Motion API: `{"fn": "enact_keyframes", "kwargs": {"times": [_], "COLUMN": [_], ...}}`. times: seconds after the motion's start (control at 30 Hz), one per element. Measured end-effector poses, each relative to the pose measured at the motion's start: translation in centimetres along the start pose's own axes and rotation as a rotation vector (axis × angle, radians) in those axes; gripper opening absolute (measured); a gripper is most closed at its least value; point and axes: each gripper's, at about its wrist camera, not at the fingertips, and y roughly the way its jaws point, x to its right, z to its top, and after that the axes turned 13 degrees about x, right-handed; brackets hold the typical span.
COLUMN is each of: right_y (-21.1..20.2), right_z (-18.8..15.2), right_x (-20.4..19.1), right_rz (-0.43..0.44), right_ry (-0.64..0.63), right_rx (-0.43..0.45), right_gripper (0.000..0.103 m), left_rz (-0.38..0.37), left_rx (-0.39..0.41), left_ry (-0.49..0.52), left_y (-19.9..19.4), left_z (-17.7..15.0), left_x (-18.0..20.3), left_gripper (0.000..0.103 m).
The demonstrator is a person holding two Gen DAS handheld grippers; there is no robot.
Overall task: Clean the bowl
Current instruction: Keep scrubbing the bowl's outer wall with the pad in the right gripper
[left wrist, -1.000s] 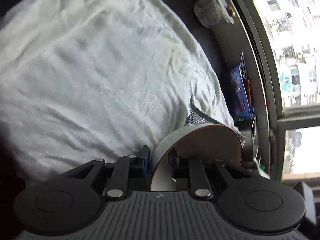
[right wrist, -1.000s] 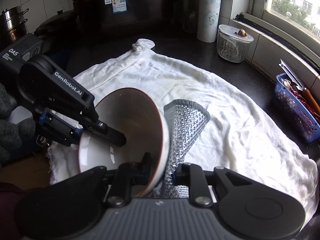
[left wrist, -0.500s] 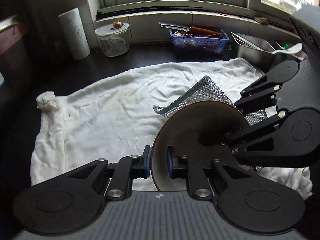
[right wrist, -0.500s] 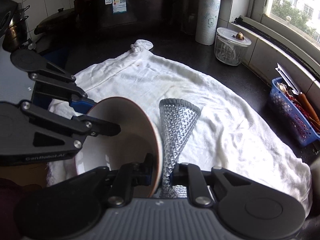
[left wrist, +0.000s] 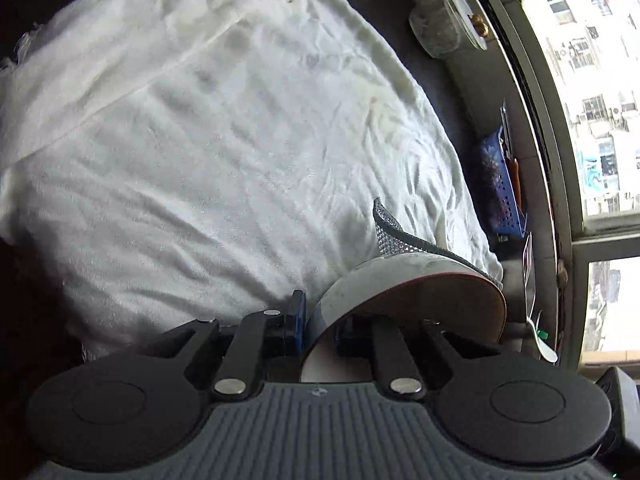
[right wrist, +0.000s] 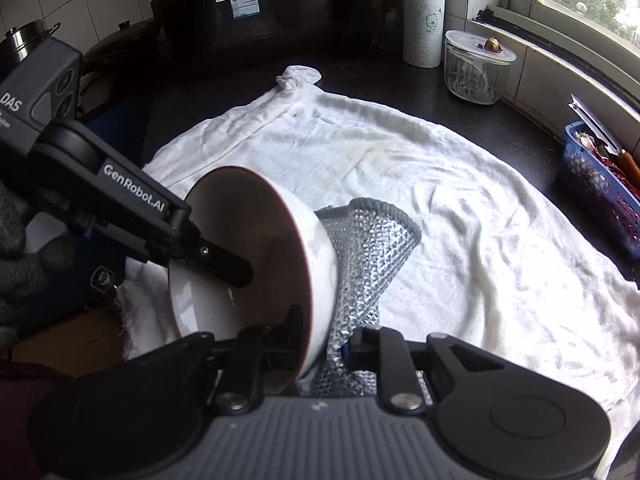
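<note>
A white bowl (right wrist: 240, 248) with a red-brown rim is held tilted on its side above a white towel (right wrist: 400, 184). My left gripper (left wrist: 318, 330) is shut on the bowl's rim (left wrist: 400, 276); it shows from the left in the right wrist view (right wrist: 224, 264), one finger inside the bowl. My right gripper (right wrist: 324, 344) is shut on a silver mesh scrubbing cloth (right wrist: 368, 252) and the bowl's wall, pressing the cloth against the bowl's outside. The cloth's tip (left wrist: 388, 232) sticks out behind the bowl in the left wrist view.
A black counter (right wrist: 420, 92) lies under the towel. At the back stand a paper towel roll (right wrist: 424, 16) and a lidded glass jar (right wrist: 478, 66). A blue basket (right wrist: 600, 184) sits at the right by the window sill. Dark pots (right wrist: 240, 4) stand behind.
The left gripper has rolled with the bowl: half a second ago its view was level and faced the window, now it is rotated back as it was a second ago. The right gripper stays clamped.
</note>
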Motion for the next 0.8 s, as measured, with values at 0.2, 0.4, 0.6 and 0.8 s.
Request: {"fn": "enact_keyframes", "kwargs": {"times": [0.2,0.4,0.6,0.8], "right_y": [-0.3,-1.4,-2.7,-3.3], "right_z": [0.3,0.6,0.8,0.5], "right_x": [0.0,1.3,1.9,2.4], "right_rz": [0.017,0.050,0.062,0.075], "right_ry": [0.014,0.123,0.172,0.210], "right_rx": [0.012,0.040,0.061,0.073], "right_gripper": [0.025,0.027,0.027,0.026], "left_rz": [-0.013,-0.024,-0.036,-0.036], "left_rx": [-0.014,-0.027,-0.025,-0.017], "left_ry": [-0.202,-0.332,-0.367,-0.323], "left_y": [0.1,0.3,0.2,0.1], "left_z": [0.4,0.5,0.6,0.6], "left_x": [-1.9,-3.0,-3.0,-2.4], "left_gripper": [0.017,0.018,0.019,0.019]}}
